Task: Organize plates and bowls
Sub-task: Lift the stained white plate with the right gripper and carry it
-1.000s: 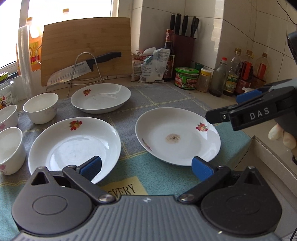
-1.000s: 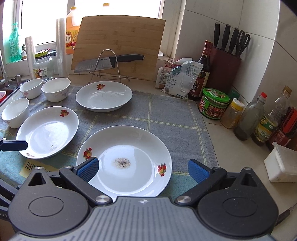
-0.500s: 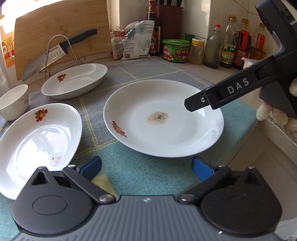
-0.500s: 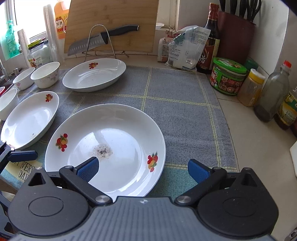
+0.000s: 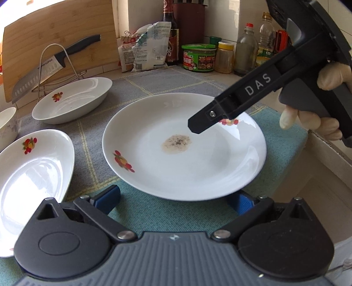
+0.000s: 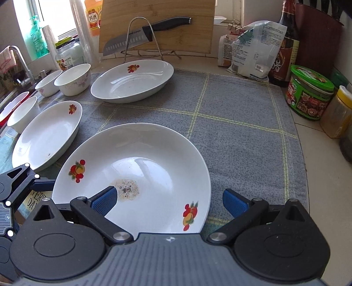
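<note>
A white plate with fruit prints and a brown stain in its middle lies on the towel. My left gripper is open at the plate's near rim, and the rim covers the tip of its right finger. In the right wrist view the same plate fills the foreground. My right gripper is open too, one finger over the plate's inside and the other outside its right rim. Two more plates and three bowls sit to the left and behind.
A knife rests on a wire rack before a cutting board. Jars and bottles line the right wall, with a bag behind. The counter edge drops off near the plate. A tap stands far left.
Both grippers have closed in on the stained plate. My left gripper swung right to its near rim, and the right gripper lowered until its fingers straddle the rim.
</note>
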`<state>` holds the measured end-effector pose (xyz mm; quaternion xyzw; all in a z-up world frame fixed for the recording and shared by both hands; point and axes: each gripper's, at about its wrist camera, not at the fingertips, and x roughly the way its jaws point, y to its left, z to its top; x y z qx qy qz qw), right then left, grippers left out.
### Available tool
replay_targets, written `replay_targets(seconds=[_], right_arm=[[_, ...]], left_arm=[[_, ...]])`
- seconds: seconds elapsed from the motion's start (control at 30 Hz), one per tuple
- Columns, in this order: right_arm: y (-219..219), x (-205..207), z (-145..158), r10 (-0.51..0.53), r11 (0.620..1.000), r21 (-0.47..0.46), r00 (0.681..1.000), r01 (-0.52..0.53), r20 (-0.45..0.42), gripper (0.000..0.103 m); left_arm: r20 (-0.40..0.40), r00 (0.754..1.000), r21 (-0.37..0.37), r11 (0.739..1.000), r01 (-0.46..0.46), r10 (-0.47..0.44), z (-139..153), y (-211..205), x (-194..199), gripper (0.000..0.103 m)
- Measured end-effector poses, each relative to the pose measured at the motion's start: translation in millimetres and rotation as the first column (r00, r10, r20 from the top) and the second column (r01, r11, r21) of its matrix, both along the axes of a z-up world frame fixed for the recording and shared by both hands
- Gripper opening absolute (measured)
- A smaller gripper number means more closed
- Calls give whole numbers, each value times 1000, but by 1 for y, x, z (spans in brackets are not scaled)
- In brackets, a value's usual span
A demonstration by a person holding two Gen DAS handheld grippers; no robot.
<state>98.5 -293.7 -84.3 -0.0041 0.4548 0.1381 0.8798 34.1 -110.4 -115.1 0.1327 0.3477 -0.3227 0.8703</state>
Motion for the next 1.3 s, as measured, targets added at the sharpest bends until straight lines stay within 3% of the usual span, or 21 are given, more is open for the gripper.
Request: replay_targets(seconds=[0.47,0.67,0.93,1.3], right_arm=[[-9,27,-5,177,977,130,982,-167,-69,103],[-18,40,-12,210,961,210,971,-182,-118,103],[-17,52,-11,282,943,223,948,-247,-146,103],[-20,76,-11,320,920,299,928,-255,-193,103]], left_arm=[[17,998,-10,998,62,-62,-1,1,2,103],[9,998,-6,998,70,-70,-1,0,4,103],[19,995,-8,995,101,-101,-1,0,6,103],[34,991,6,992,130,-130,0,-2,6,103]])
